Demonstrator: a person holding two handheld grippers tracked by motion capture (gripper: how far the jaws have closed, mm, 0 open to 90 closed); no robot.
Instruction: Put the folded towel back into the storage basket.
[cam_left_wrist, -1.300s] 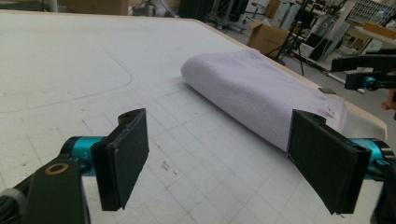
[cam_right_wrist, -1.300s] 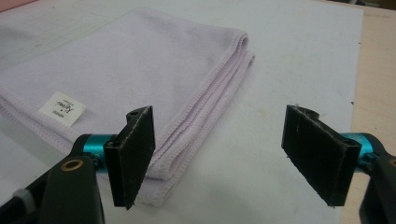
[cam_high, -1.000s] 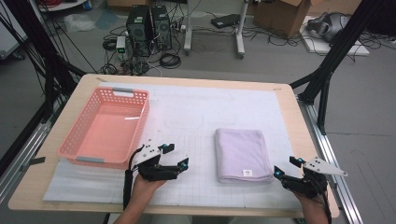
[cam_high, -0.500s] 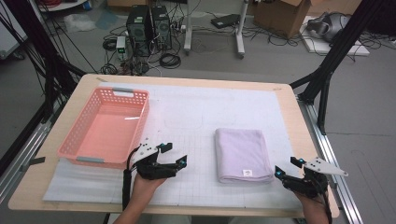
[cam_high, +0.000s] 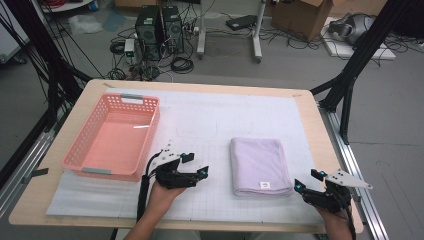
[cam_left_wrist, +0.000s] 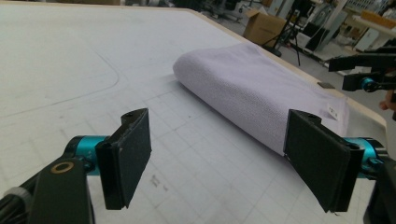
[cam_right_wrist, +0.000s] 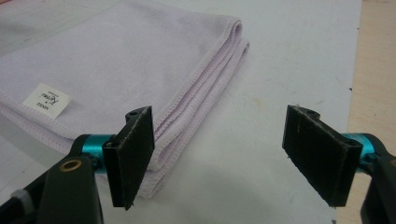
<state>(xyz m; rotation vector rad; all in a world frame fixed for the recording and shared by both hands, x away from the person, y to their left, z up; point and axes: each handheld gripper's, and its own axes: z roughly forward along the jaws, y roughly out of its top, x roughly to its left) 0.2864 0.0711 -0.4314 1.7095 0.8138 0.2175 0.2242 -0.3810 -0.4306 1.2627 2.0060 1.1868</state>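
A folded lilac towel (cam_high: 261, 165) lies flat on the white gridded mat (cam_high: 210, 120) that covers the wooden counter (cam_high: 320, 130), right of the middle and towards the near edge, with its small white label (cam_high: 265, 185) at the near end. The left tool (cam_high: 195, 166) hovers low over the mat to the left of the towel, near it but not touching, held by the person's left hand (cam_high: 162, 192) that comes in from the near edge; its jaws stand wide apart with nothing between them. In the left gripper view the towel (cam_left_wrist: 261, 93) lies ahead of the open pads (cam_left_wrist: 133, 154), its rounded fold facing them, a strip of bare mat between. The right tool (cam_high: 306, 180) sits by the towel's near right corner, just beside it, also with its jaws spread wide and empty. In the right gripper view the stacked hemmed edges of the towel (cam_right_wrist: 140, 70) run past the left pad (cam_right_wrist: 135, 149), and the label (cam_right_wrist: 46, 100) shows on the top layer; the right pad stands over bare mat close to the counter's wooden edge (cam_right_wrist: 373, 70). A pink plastic basket (cam_high: 150, 131) rests on the left part of the mat, well apart from the towel, just beyond the left tool.
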